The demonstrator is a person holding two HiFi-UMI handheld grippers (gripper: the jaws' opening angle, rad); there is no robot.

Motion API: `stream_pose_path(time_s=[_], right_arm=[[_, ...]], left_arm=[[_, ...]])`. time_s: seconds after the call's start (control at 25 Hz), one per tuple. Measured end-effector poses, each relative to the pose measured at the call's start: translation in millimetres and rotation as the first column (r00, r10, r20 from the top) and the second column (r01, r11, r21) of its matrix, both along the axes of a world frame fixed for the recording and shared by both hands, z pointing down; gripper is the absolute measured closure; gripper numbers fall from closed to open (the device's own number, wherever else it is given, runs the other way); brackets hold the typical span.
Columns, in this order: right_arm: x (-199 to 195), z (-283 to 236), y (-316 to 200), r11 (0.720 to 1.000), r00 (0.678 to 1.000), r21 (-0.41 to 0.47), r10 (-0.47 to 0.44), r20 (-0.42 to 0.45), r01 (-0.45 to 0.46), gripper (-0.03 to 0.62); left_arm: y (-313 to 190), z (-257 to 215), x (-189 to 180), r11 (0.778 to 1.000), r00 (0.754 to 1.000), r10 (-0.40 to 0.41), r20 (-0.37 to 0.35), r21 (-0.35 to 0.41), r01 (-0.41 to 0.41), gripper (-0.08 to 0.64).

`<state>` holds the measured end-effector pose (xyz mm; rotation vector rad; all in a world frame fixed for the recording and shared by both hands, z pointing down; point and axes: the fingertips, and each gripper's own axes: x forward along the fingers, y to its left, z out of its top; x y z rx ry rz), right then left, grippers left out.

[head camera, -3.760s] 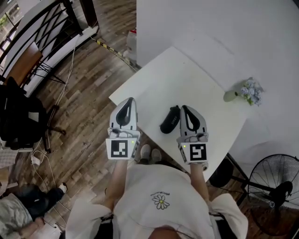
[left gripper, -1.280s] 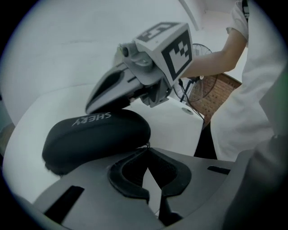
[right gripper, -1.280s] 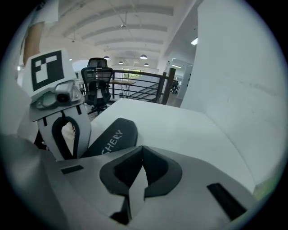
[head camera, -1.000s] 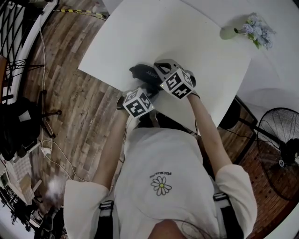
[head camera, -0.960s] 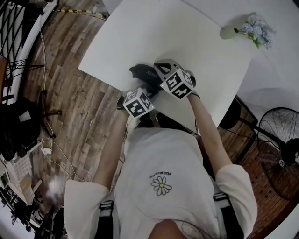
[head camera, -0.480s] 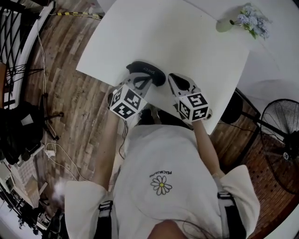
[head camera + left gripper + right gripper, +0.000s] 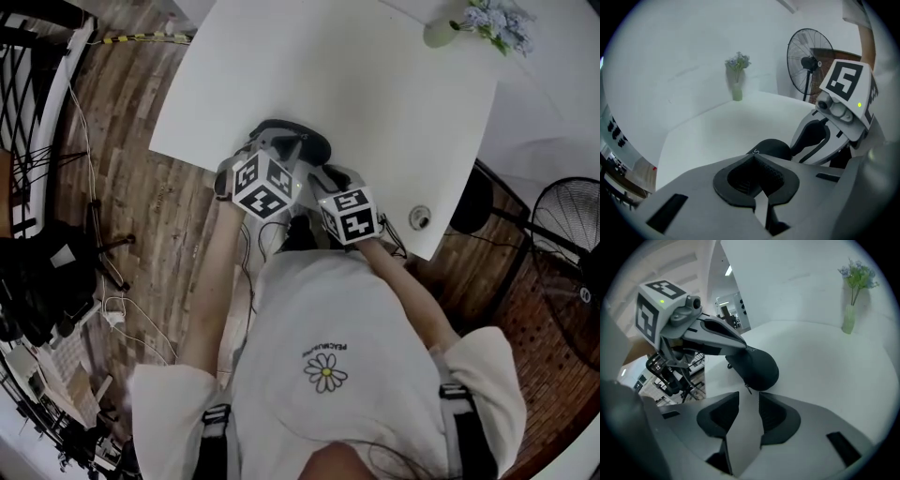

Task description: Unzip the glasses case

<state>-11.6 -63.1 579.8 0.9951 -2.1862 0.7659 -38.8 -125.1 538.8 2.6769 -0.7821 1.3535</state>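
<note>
At the tabletop's (image 7: 375,84) near edge, the left tool (image 7: 753,158) pinches the glasses case (image 7: 757,369) steady. The right tool (image 7: 749,416), jaws just opened and empty, should nip the zipper pull (image 7: 748,390) squarely.

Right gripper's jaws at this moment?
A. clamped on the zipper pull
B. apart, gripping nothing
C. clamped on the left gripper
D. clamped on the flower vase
B: the jaws of the right gripper have just been opening and stand apart with bare table between them; the zipper pull of the glasses case hangs just ahead.
</note>
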Motion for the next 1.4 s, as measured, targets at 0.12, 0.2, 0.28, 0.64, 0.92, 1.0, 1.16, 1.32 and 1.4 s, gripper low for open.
stream_pose_path(time_s=[0.12,0.2,0.28,0.64,0.92,1.0,1.16,1.32,1.4], right_arm=[[3,2,-4,0.997,0.996,0.001,0.074,-0.047,-0.074,0.477],[2,3,-5,0.993,0.992,-0.02,0.114,-0.045,-0.116,0.478],[0,4,-5,0.988,0.989,-0.056,0.145,-0.04,-0.147,0.477],[-4,10,-1,0.989,0.992,-0.088,0.115,-0.051,-0.119,0.526],[-10,16,-2,0.978,0.993,-0.169,0.122,0.007,-0.119,0.58],[-8,14,0,0.98,0.994,-0.171,0.106,0.013,-0.103,0.583],[-2,12,3,0.99,0.998,-0.136,0.04,-0.048,-0.047,0.584],[21,15,-4,0.988,0.995,-0.13,0.078,-0.069,-0.087,0.584],[35,13,-12,0.99,0.992,-0.107,0.087,-0.09,-0.096,0.584]], left_arm=[[3,1,2,1.0,1.0,0.008,0.006,-0.021,-0.008,0.546],[5,1,0,1.0,1.0,0.007,0.007,-0.023,-0.007,0.546],[7,1,-3,1.0,1.0,-0.011,-0.004,-0.023,0.011,0.546],[11,5,-4,0.997,0.996,-0.07,-0.05,-0.019,0.069,0.546],[11,4,-4,0.997,0.996,-0.079,-0.043,-0.016,0.078,0.546],[11,4,-3,0.996,0.995,-0.086,-0.05,-0.013,0.085,0.546],[10,4,-4,0.993,0.992,-0.115,-0.059,0.029,0.117,0.546],[12,7,-9,0.989,0.985,-0.146,-0.095,0.023,0.149,0.546],[13,6,-8,0.988,0.982,-0.153,-0.114,0.008,0.155,0.546]])
